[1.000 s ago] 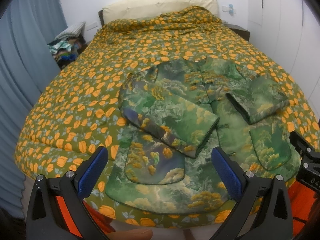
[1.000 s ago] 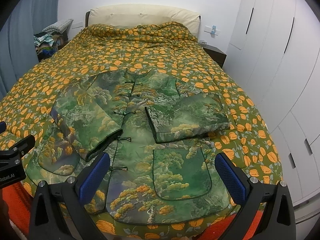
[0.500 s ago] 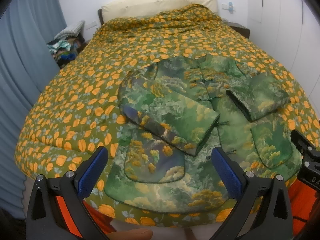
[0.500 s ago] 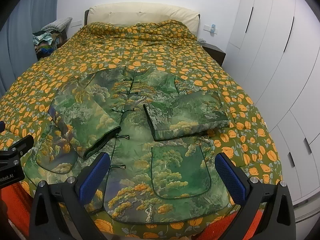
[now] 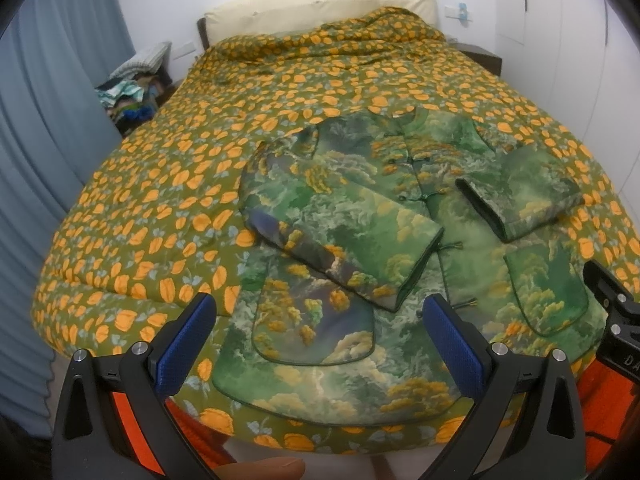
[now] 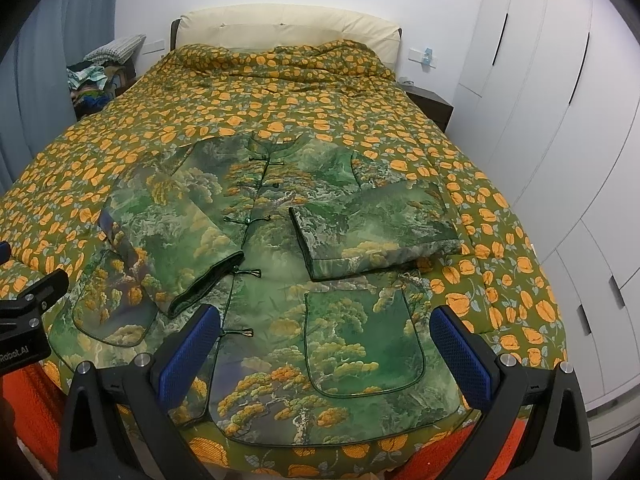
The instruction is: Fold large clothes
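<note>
A green padded jacket (image 5: 360, 216) with a pine-and-cloud print lies face up on the bed, collar away from me; it also shows in the right wrist view (image 6: 272, 248). Both sleeves are folded in over the front: the left sleeve (image 5: 344, 236) and the right sleeve (image 6: 372, 232). My left gripper (image 5: 316, 336) is open and empty above the jacket's lower left hem. My right gripper (image 6: 326, 340) is open and empty above the lower right hem and pocket (image 6: 360, 340).
The bed carries an olive quilt with orange flowers (image 5: 192, 184) and a cream headboard (image 6: 280, 28). White wardrobe doors (image 6: 560, 140) stand at the right, a blue curtain (image 5: 44, 140) at the left, a pile of clothes (image 5: 132, 92) and a dark nightstand (image 6: 430, 106) by the headboard.
Both grippers have dropped slightly closer to the jacket's hem. The jacket has not moved and both grippers stay open.
</note>
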`<action>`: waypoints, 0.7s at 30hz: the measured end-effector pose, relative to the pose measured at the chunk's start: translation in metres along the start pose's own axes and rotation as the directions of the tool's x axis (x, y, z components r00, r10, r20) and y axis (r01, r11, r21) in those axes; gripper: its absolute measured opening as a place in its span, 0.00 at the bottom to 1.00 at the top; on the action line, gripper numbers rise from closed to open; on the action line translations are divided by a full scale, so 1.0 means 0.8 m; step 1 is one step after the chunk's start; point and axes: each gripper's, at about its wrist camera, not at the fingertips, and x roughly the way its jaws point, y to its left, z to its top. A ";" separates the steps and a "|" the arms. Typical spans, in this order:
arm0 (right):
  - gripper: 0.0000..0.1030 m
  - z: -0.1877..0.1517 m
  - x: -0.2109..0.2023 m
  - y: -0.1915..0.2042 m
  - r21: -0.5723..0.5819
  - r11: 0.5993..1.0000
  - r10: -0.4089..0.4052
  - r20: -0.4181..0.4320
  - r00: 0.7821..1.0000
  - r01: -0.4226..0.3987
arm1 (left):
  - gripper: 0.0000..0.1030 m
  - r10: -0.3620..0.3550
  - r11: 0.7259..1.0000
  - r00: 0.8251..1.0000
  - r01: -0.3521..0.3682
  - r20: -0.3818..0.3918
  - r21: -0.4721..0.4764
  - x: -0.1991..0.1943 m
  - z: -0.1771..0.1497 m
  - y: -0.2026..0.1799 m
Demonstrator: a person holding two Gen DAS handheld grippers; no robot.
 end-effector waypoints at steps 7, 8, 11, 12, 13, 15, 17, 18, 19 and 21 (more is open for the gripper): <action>1.00 0.000 0.000 0.001 -0.001 1.000 0.000 0.000 1.000 0.000 | 1.00 0.001 1.000 1.000 -0.001 -0.001 0.001 0.000 0.001 -0.002; 1.00 0.000 0.000 0.001 0.000 1.000 0.001 0.000 1.000 -0.001 | 1.00 0.001 1.000 1.000 -0.001 -0.001 0.001 0.000 0.001 -0.002; 1.00 0.000 -0.001 0.002 0.000 1.000 0.000 0.000 1.000 0.000 | 1.00 0.001 1.000 1.000 -0.001 -0.002 0.000 0.000 0.001 -0.002; 1.00 0.000 0.000 0.001 0.000 1.000 0.000 -0.001 1.000 0.000 | 1.00 0.002 1.000 1.000 -0.002 -0.002 0.001 0.000 0.002 -0.003; 1.00 0.000 0.000 0.000 0.000 1.000 0.001 0.000 1.000 -0.001 | 1.00 0.002 1.000 1.000 -0.002 -0.002 0.001 0.000 0.002 -0.003; 1.00 0.000 0.001 0.001 0.000 1.000 0.001 -0.002 1.000 -0.001 | 1.00 0.002 1.000 1.000 -0.002 -0.002 0.000 0.000 0.002 -0.003; 1.00 -0.001 0.000 0.003 -0.001 1.000 0.002 -0.003 1.000 -0.002 | 1.00 0.002 1.000 1.000 -0.002 -0.002 0.001 0.000 0.001 -0.003; 1.00 -0.001 0.000 0.003 -0.003 1.000 0.000 -0.001 1.000 0.000 | 1.00 0.002 1.000 1.000 -0.002 -0.002 0.001 0.000 0.002 -0.003; 1.00 -0.001 0.000 0.004 -0.003 1.000 0.000 -0.001 1.000 0.000 | 1.00 0.002 1.000 1.000 -0.002 -0.002 0.002 0.000 0.000 -0.001; 1.00 -0.001 0.000 0.003 -0.002 1.000 0.001 -0.002 1.000 -0.001 | 1.00 0.003 1.000 1.000 -0.003 -0.002 0.002 0.000 0.002 -0.004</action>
